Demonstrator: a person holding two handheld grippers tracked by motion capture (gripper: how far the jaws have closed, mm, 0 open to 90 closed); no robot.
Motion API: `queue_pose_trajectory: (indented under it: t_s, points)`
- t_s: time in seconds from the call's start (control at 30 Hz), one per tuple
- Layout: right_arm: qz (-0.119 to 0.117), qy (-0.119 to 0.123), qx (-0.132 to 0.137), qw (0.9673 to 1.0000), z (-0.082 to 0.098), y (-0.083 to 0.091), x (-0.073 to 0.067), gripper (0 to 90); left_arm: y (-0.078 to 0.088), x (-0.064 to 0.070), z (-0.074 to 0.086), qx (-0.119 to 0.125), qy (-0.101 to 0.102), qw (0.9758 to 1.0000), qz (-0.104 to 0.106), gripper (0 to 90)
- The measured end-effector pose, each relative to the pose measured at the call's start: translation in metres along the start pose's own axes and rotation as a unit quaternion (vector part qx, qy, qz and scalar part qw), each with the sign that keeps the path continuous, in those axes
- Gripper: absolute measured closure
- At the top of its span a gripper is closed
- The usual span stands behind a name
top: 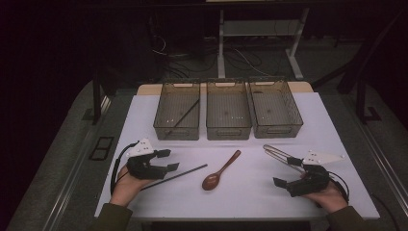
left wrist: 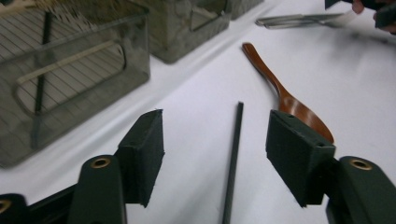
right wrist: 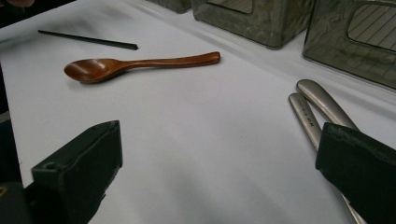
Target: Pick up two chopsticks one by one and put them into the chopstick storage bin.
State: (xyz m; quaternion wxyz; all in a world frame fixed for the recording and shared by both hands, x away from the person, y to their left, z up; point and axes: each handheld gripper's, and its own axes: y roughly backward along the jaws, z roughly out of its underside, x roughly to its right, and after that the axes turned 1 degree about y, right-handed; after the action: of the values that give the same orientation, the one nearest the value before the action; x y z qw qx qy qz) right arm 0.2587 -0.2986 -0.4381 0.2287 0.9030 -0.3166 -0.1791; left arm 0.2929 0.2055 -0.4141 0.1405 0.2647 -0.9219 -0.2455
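Note:
A black chopstick (top: 174,176) lies on the white table in front of my left gripper (top: 168,160). In the left gripper view the chopstick (left wrist: 233,158) runs along the table between the two spread jaws of the left gripper (left wrist: 215,135), and neither pad touches it. A brown wooden spoon (top: 220,171) lies at the table's middle, bowl toward the person. At the right, my right gripper (top: 285,185) stands open and holds nothing. Steel utensil handles (right wrist: 312,108) lie beside the right-hand jaw of the right gripper (right wrist: 219,154).
Three smoky see-through bins stand in a row at the back: left (top: 177,109), middle (top: 228,109), right (top: 275,107). The left bin holds another black chopstick (left wrist: 42,70). The spoon (left wrist: 289,100) lies just right of the left gripper's jaws.

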Motion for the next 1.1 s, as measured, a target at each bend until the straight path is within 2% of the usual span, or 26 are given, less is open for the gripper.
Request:
queue_pose_trajectory:
  t_s: [0.17,0.3,0.57,0.8,0.87,1.1]
  points:
    - [0.001,-0.002,0.000,1.0000,0.000,0.001,0.000,0.0,0.000,0.002,0.008,-0.001,0.004,0.9999,0.011,40.0]
    - [0.003,-0.004,0.002,1.0000,0.001,0.002,0.000,0.0,0.000,0.002,0.014,-0.015,0.003,0.9997,0.018,42.9]
    - [0.005,-0.005,0.002,1.0000,0.001,0.003,0.001,0.0,-0.001,0.003,0.025,-0.036,0.009,0.9988,0.032,54.4]
    - [0.003,-0.004,0.001,1.0000,0.001,0.002,0.000,0.0,-0.007,0.003,0.027,-0.067,0.001,0.9971,0.036,66.2]
    - [0.003,-0.003,0.001,1.0000,0.001,0.002,0.000,0.0,-0.009,0.002,0.028,-0.071,0.003,0.9969,0.034,68.3]
    - [0.001,-0.001,-0.002,1.0000,0.001,0.002,0.000,0.0,-0.014,-0.001,0.029,-0.089,-0.011,0.9952,0.040,74.5]
